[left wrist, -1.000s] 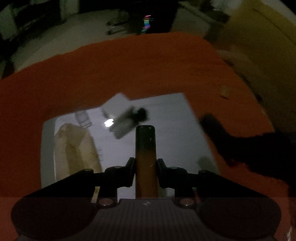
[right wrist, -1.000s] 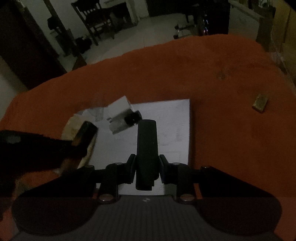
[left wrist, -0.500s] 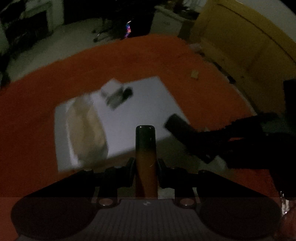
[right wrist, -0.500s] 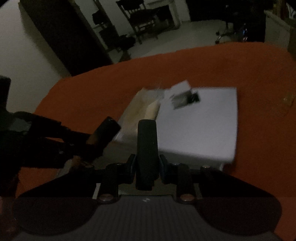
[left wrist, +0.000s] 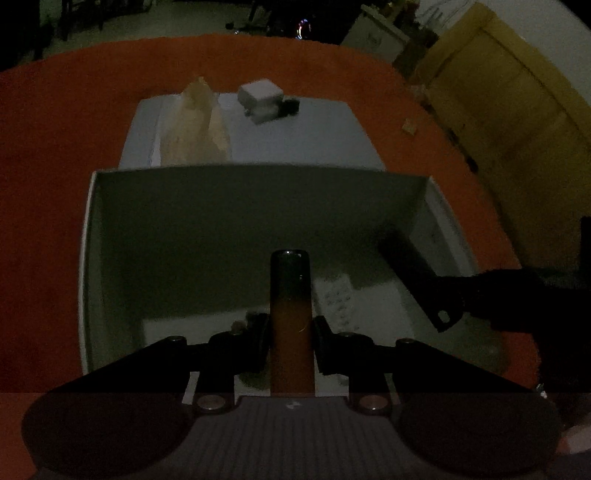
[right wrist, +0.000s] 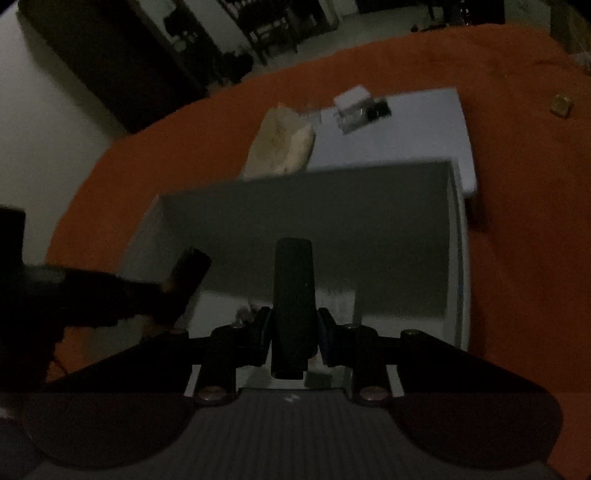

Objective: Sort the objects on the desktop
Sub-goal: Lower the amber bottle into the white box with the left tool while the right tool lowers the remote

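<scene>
Both hand-held grippers (left wrist: pixel 290 328) (right wrist: pixel 294 326) clamp tubes (left wrist: pixel 290 295) (right wrist: pixel 294 291) over box (left wrist: pixel 221 206)

A dim room in a home — the orange-red cloth (left wrist: pixel 66 147) covers a round table, with pale tiled floor (right wrist: pixel 369 22) beyond. Wooden chairs (right wrist: pixel 266 26) stand by a dark doorway (right wrist: pixel 122 55), and a yellowish wooden cabinet (left wrist: pixel 509 99) (panelled, perhaps a wardrobe) sits close by.
</scene>
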The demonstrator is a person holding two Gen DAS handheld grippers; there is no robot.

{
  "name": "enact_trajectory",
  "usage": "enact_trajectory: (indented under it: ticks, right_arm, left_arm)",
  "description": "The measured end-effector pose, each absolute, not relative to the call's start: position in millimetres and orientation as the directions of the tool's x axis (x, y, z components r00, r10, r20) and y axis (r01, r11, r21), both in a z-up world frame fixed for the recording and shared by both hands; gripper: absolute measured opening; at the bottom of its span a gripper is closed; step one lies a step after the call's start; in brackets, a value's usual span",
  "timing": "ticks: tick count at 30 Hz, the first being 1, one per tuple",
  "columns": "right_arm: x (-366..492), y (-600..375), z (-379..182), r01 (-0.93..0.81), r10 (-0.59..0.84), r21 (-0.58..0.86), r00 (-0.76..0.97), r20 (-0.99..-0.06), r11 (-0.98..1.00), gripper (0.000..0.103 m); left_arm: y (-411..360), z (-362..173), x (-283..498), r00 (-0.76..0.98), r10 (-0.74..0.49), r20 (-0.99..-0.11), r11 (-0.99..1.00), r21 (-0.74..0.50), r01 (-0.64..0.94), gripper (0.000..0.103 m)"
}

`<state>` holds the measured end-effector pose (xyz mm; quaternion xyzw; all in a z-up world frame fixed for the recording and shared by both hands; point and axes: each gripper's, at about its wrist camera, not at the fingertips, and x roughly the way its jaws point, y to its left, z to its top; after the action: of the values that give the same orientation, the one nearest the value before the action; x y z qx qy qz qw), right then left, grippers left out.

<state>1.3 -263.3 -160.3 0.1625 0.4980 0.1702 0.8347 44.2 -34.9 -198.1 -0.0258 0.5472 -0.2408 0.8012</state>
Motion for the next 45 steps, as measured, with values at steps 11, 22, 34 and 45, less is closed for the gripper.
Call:
enact_trajectory:
  ticks: [11, 22, 34, 45]
  right_arm:
    - [-1.3, -240.3, -210.0, -0.123, 0.357, 0.336, 0.383, -0.852, 0.934, 0.028]
    - [8.9, -225.4, -217.6, -0.17, 0.261, 0.216, 0.312, -0.914, 0.961, 0.028]
    - [15.1, -222.4, -226.9, -0.138, 0.205, 0.172, 0.281, -0.938, 0.975, 0.042]
    - [10.7, -224.8, -222.5, -0.129, 0.222, 0.189, 0.321, -0.921, 0.973, 0.057]
  left_arm:
    - [-41.1, -245.0, 26.5, 0.238, -0.328, -0.914, 0.898, -0.223, 0.378, 0.021]
    - [-49.9, -260.9, 31.8, 0.209, -0.286, -0.935, 0.909, -0.196, 0.367, 0.021]
    - [-50.9, -255.9, 28.8, 0.244, -0.273, -0.931, 0.911, -0.169, 0.375, 0.055]
    - [-46.1, -246.5, 27.7, 0.287, -0.261, -0.922, 0.913, -0.139, 0.385, 0.083]
